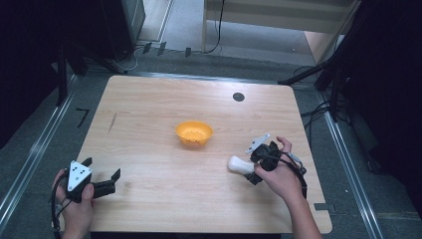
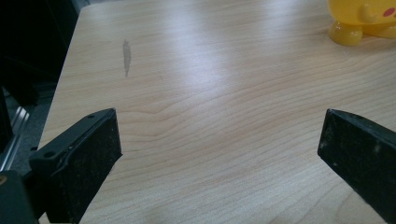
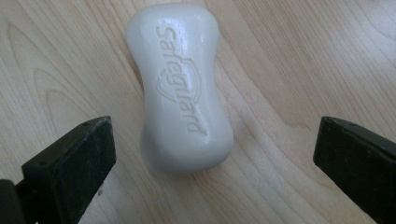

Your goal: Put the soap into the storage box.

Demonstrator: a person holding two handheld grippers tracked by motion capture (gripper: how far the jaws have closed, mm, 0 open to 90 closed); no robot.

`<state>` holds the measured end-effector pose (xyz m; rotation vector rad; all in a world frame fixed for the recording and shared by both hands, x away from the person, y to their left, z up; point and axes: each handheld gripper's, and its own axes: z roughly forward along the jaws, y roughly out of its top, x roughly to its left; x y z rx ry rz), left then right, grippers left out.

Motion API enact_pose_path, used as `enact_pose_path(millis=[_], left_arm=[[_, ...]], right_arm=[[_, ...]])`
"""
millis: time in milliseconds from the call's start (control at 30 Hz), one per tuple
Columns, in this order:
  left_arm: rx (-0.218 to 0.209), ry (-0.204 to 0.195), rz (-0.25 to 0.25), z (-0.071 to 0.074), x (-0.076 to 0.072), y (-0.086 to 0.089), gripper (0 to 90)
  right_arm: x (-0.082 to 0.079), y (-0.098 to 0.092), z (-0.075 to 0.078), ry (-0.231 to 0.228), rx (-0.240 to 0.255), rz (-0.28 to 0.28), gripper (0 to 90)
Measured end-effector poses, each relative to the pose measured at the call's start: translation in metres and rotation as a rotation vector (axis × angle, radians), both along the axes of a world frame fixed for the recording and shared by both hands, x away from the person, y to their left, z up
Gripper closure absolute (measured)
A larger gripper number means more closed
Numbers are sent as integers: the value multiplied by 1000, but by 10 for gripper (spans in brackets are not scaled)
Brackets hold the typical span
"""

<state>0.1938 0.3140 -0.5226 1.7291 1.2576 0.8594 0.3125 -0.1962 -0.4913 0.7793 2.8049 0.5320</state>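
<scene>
A white bar of soap [image 3: 183,91], stamped with raised lettering, lies flat on the wooden table [image 1: 149,104]. My right gripper [image 3: 214,140] is open, its two black jaws standing wide on either side of the soap's near end without touching it. From above, the soap [image 1: 239,164] lies just left of the right gripper [image 1: 251,168], at the table's right front. A yellow-orange bowl [image 1: 194,133] stands at the table's middle. My left gripper [image 1: 103,168] rests open at the front left, with bare wood between its jaws [image 2: 219,128]. The bowl's [image 2: 359,21] base shows far ahead of it.
A small black round mark [image 1: 238,96] sits near the table's far edge. A dark streak [image 1: 112,122] marks the wood at the left, also [image 2: 126,57]. Metal floor rails [image 1: 30,159] and cables run along both sides of the table.
</scene>
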Motion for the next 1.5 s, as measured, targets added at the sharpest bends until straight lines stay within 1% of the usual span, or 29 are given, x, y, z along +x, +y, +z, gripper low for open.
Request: enact_pose_path(millis=[67, 167, 233, 367, 400, 500, 567, 600, 633, 667, 767, 833, 867, 900, 967, 1033, 1300, 1500], left_arm=[[0, 0, 0, 0, 0, 0, 0], [2, -1, -1, 0, 0, 0, 0], [1, -1, 0, 0, 0, 0, 0], [2, -1, -1, 0, 0, 0, 0], [2, 0, -2, 0, 0, 0, 0], [3, 0, -1, 0, 0, 0, 0], [3, 0, -1, 0, 0, 0, 0], [4, 0, -1, 0, 0, 0, 0], [4, 0, -1, 0, 0, 0, 0], [4, 0, -1, 0, 0, 0, 0], [5, 0, -1, 0, 0, 0, 0], [5, 0, -2, 0, 0, 0, 0], [5, 0, -2, 0, 0, 0, 0], [5, 0, -2, 0, 0, 0, 0], [4, 0, -2, 0, 0, 0, 0], [5, 1, -3, 0, 0, 0, 0], [5, 1, -4, 0, 0, 0, 0], [6, 1, -3, 0, 0, 0, 0]], right_arm=[[1, 3, -1, -7, -1, 5, 0], [2, 7, -1, 2, -9, 10, 0], [3, 9, -1, -2, -14, 19, 0], [4, 13, -1, 13, -15, 19, 0], [5, 13, -1, 8, -18, 28, 0], [7, 16, -3, 21, -21, 38, 11], [7, 18, -4, 30, -26, 43, 32], [8, 18, -5, 27, -24, 43, 36], [7, 19, -5, 35, -26, 40, 43], [8, 20, -6, 36, -29, 47, 52], [9, 22, -7, 46, -35, 38, 80], [10, 22, -8, 44, -34, 45, 131], [10, 22, -8, 47, -29, 52, 143], [10, 23, -9, 50, -26, 51, 143], [10, 24, -9, 55, -38, 43, 148], [11, 24, -10, 57, -33, 52, 161], [12, 28, -14, 89, -34, 80, 317], [13, 28, -16, 103, -39, 84, 357]])
